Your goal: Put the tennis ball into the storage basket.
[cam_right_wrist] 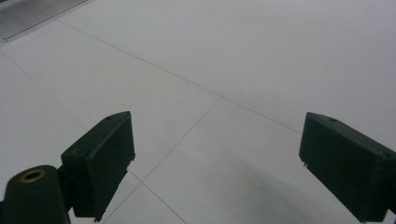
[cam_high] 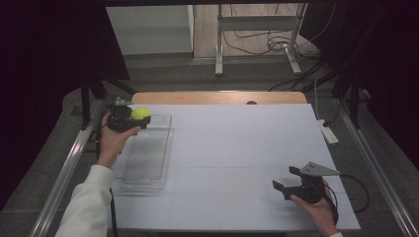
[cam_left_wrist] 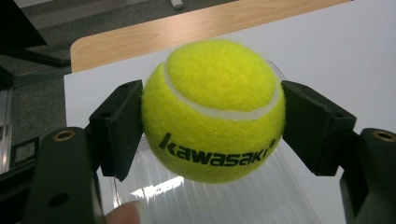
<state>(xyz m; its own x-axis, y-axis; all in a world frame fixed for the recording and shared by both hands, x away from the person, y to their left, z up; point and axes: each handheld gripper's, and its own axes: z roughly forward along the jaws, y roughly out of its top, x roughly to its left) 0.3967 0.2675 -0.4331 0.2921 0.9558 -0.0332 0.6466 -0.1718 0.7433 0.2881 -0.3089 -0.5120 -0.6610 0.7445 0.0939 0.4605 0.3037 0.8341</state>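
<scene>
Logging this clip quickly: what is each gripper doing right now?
Left gripper: shut on the tennis ball, above the clear tray.
Right gripper: open, nothing between its fingers.

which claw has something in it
The left claw: its jaws are shut on the yellow ball over the clear tray. The right claw stands open, with nothing between its jaws.

Ball [cam_high: 141,113] above tray [cam_high: 148,168], table's [cam_high: 237,148] left
</scene>
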